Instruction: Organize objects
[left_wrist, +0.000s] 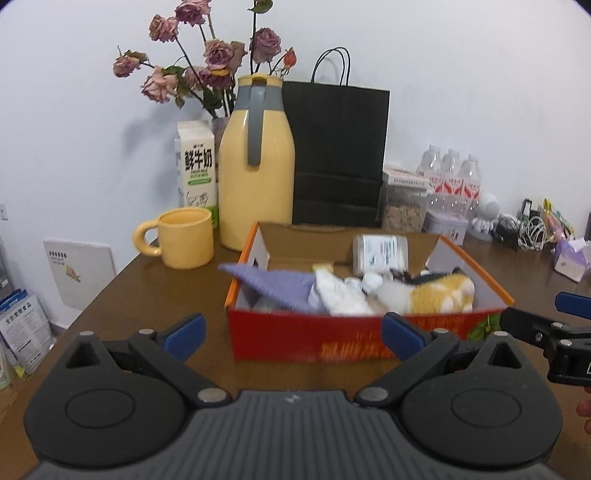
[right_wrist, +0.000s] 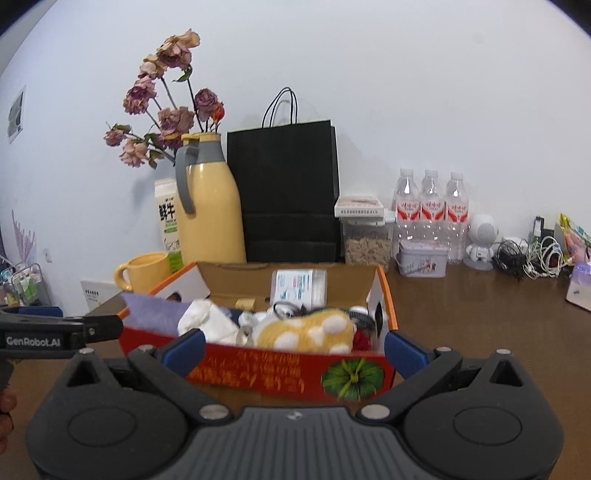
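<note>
Red cardboard box (left_wrist: 332, 339) sits open on the brown table (left_wrist: 147, 295), just ahead of both grippers. The left gripper (left_wrist: 293, 332) has its jaws spread wide and holds nothing; its blue-padded fingertips (left_wrist: 186, 330) frame the near wall of the box without touching it. The right gripper (right_wrist: 294, 349) is likewise spread wide and empty, and its pads (right_wrist: 404, 350) stand at either side of the box front, where a green pumpkin picture (right_wrist: 352, 374) is printed.

Inside the box lie a purple cloth (left_wrist: 273, 282) draped over the left rim, white socks (left_wrist: 340, 291) in the middle, a yellow and white plush toy (left_wrist: 439, 293) toward the right, and a white labelled container (left_wrist: 380, 254) lying on its side against the far wall.

Behind the box stand a yellow mug (left_wrist: 184, 238), a yellow thermos jug (left_wrist: 258, 162) with a grey handle, a milk carton (left_wrist: 195, 166), a black paper bag (left_wrist: 338, 155) and dried roses (left_wrist: 207, 62). Further right are a clear food container (right_wrist: 367, 236), three water bottles (right_wrist: 430, 210), a small tin (right_wrist: 423, 258), a white robot figure (right_wrist: 480, 236) and a tangle of cables (right_wrist: 528, 254).
</note>
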